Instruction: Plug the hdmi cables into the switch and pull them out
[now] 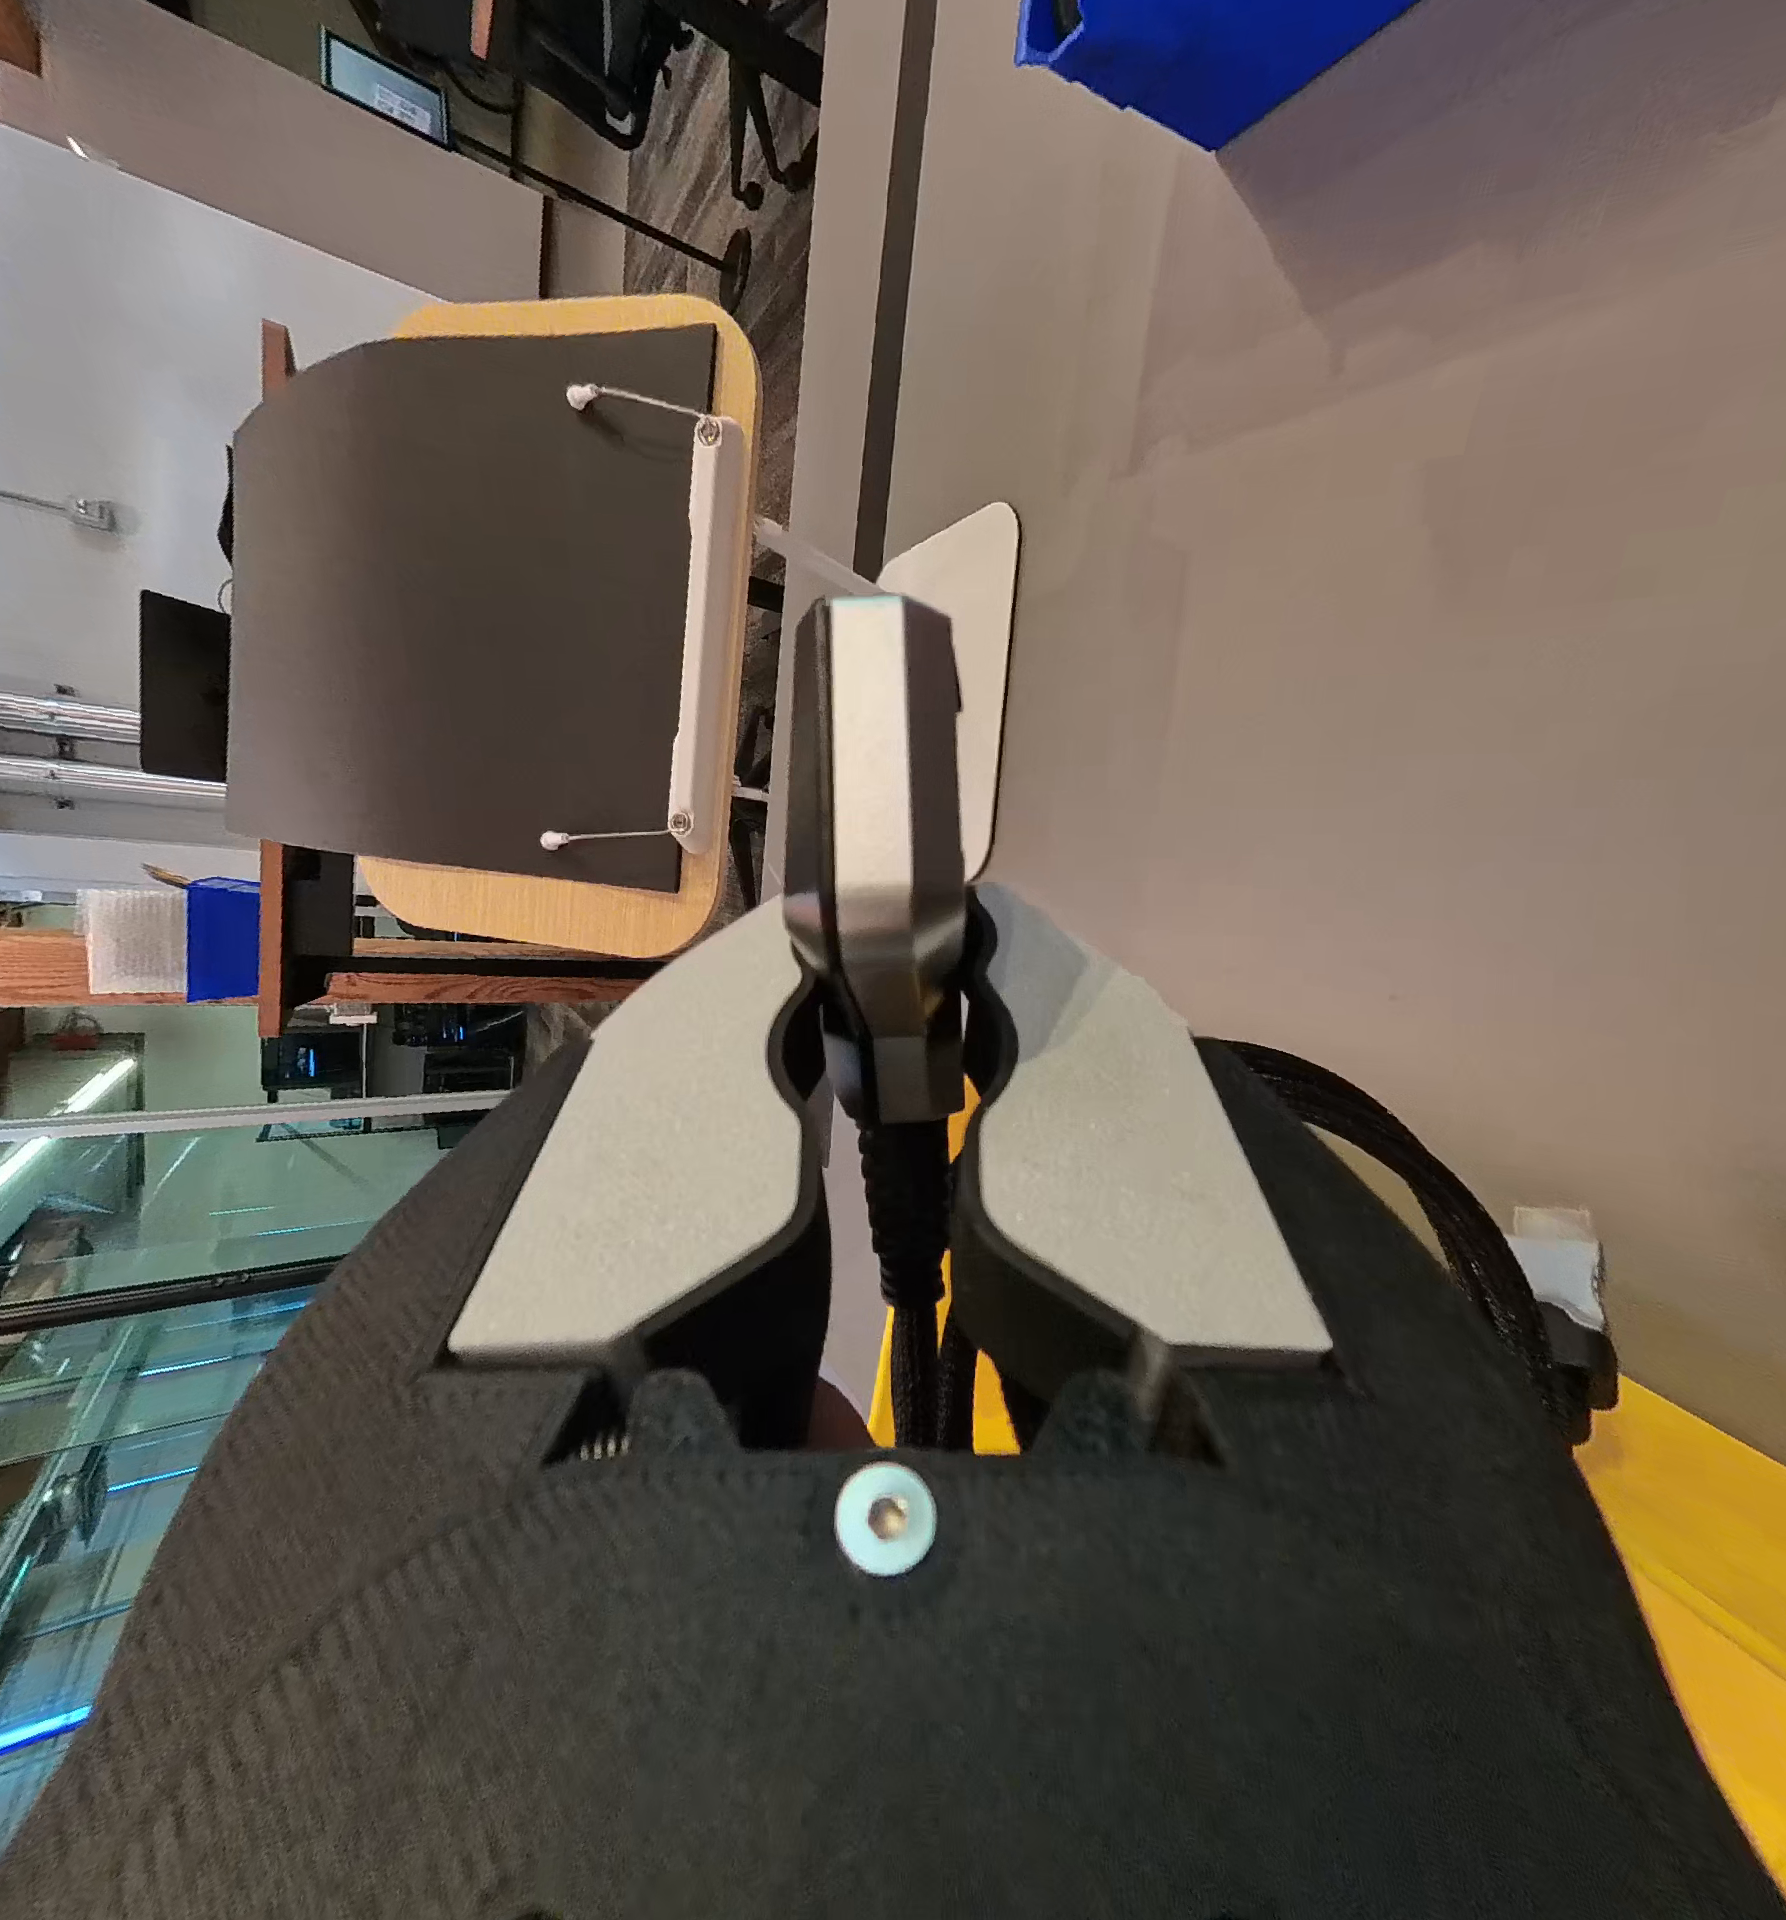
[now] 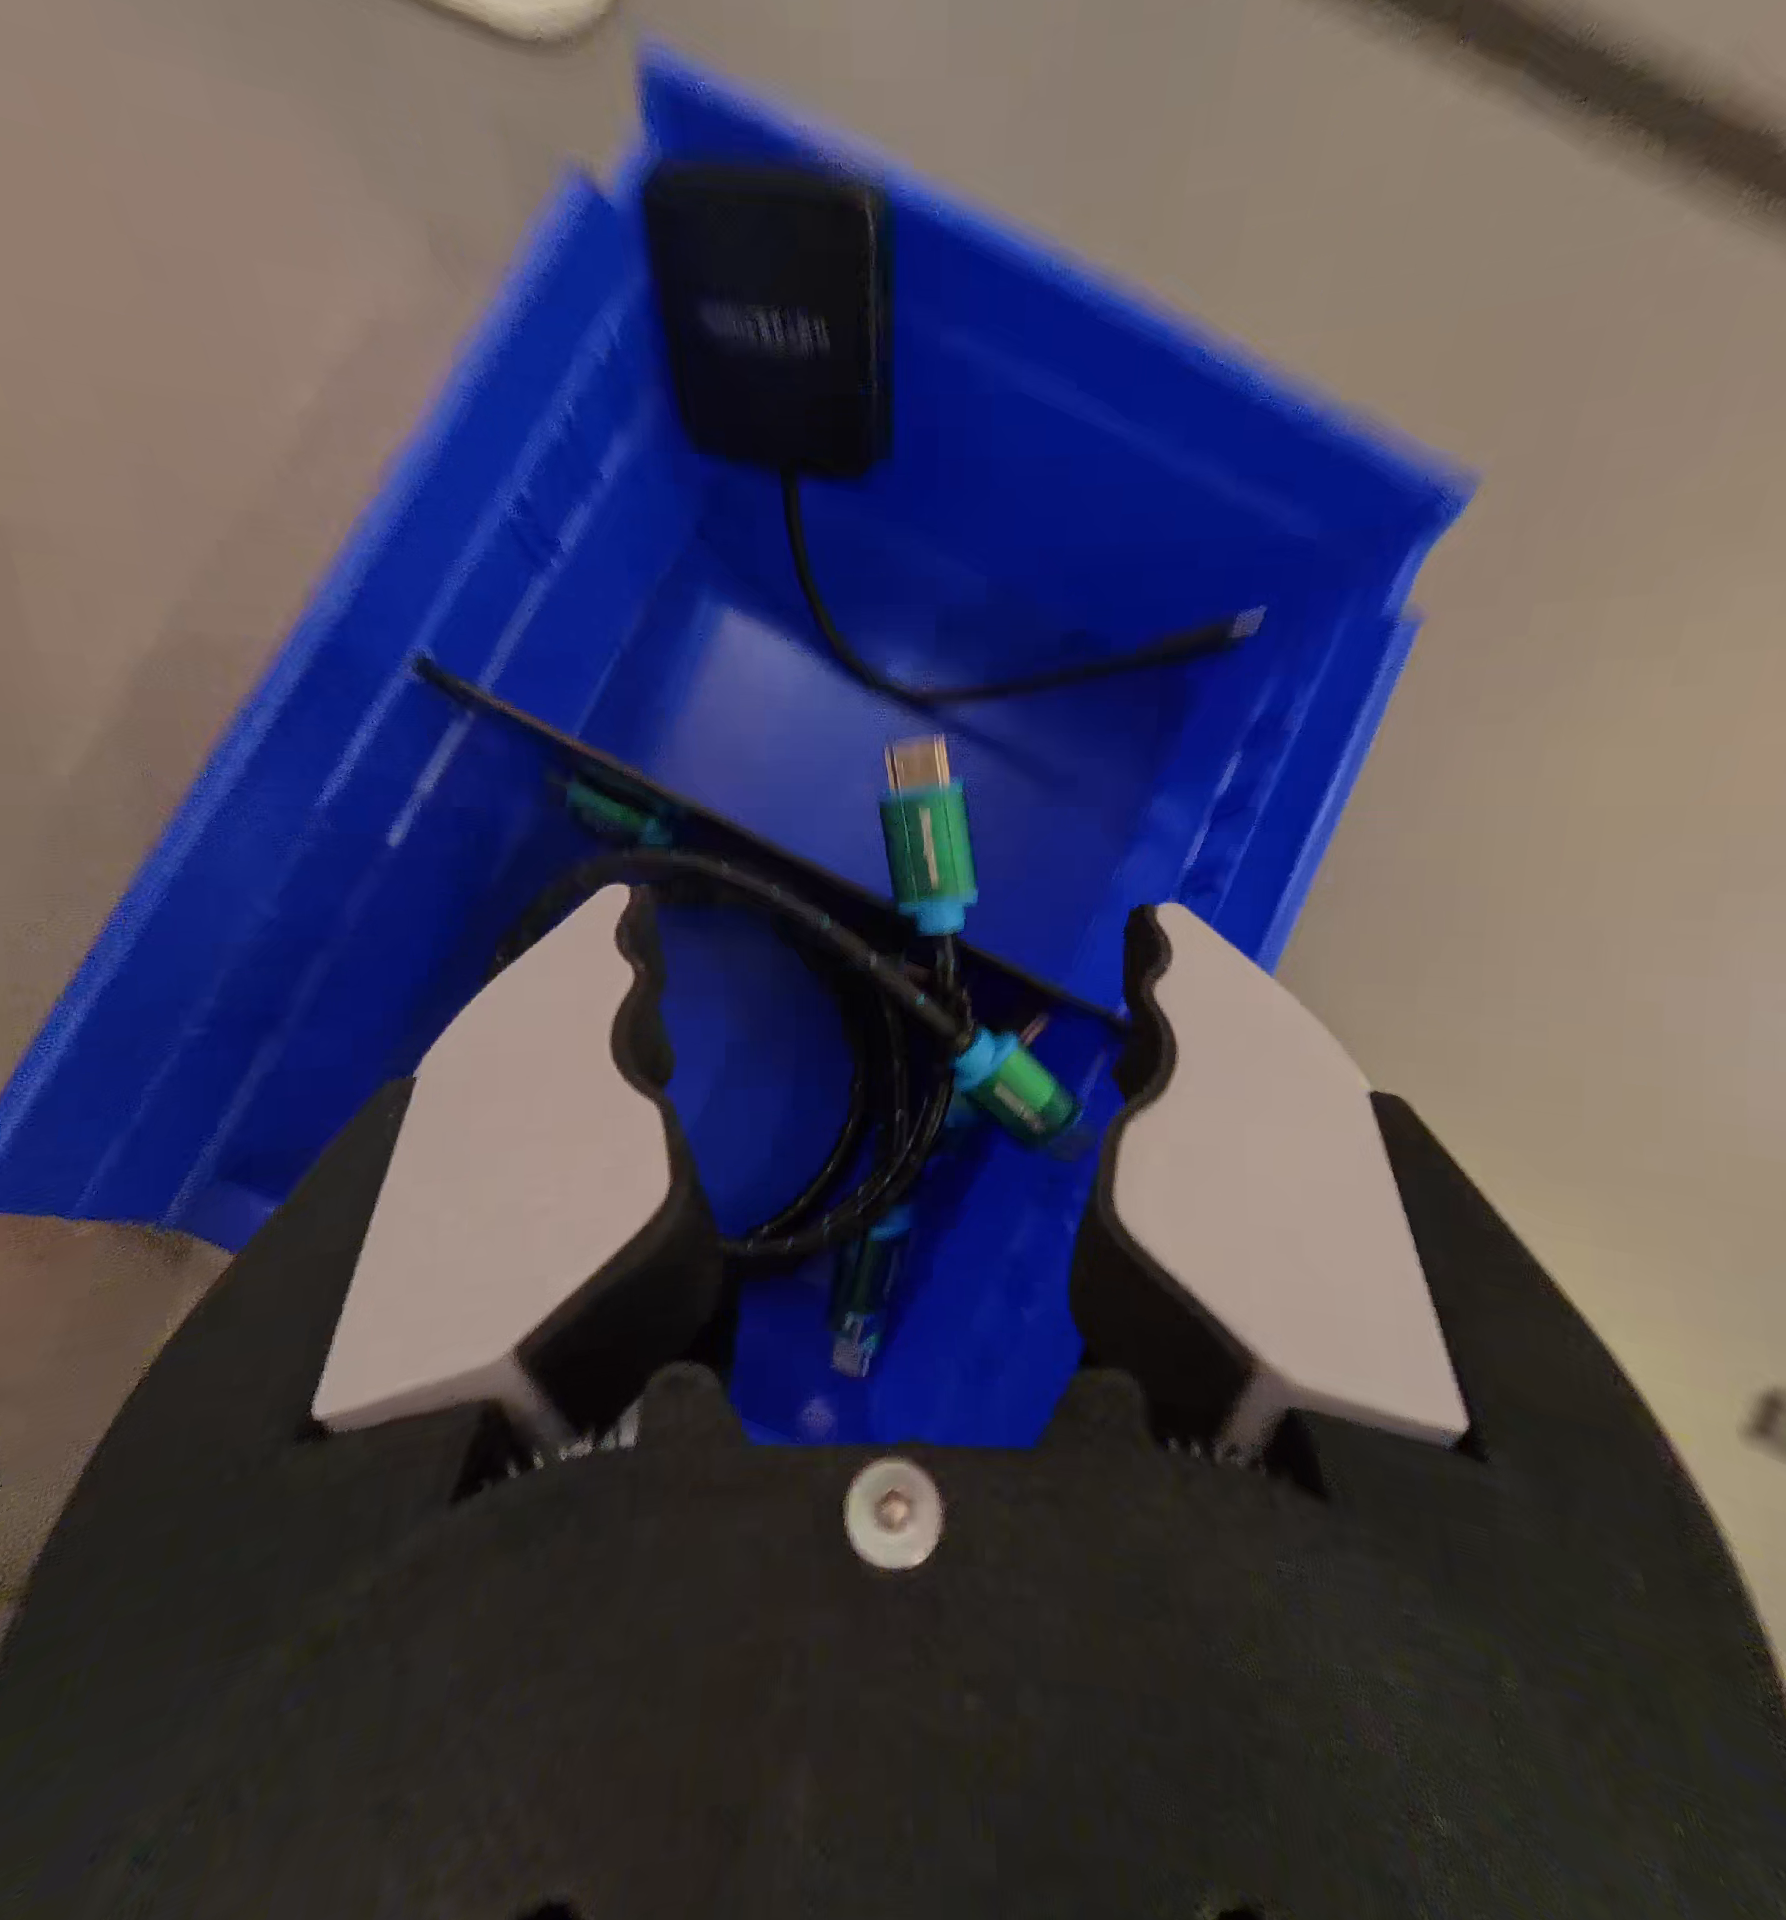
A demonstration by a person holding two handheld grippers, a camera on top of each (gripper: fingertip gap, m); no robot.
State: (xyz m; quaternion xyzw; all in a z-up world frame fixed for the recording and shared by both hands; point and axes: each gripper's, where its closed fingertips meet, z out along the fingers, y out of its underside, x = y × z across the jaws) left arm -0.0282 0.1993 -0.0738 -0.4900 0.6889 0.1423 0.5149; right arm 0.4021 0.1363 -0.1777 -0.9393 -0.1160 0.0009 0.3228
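Observation:
My left gripper [image 1: 889, 966] is shut on a slim grey and black switch [image 1: 873, 769], gripping it at the end where its black braided cable [image 1: 904, 1216] comes out. The switch points away from me, held above the grey table [image 1: 1440, 727]. My right gripper [image 2: 884, 914] is open and empty, hovering over a blue bin [image 2: 1024, 436]. In the bin lies a coiled black cable with green plugs [image 2: 925, 831], draped over a black divider [image 2: 723, 810]. A flat black device [image 2: 775, 312] with a thin cord leans in the bin's far end.
A yellow surface [image 1: 1720, 1558] lies near my left gripper, with a braided cable loop [image 1: 1429, 1174] over it. A white plate [image 1: 972, 644] sits behind the switch. A wooden side table with a black board [image 1: 453, 603] stands beyond. The blue bin's corner [image 1: 1180, 62] also shows in the left wrist view. About 45 centimetres separates my left fingertips from my right. About 15 centimetres separates my right fingertips from the flat black device [image 2: 775, 312].

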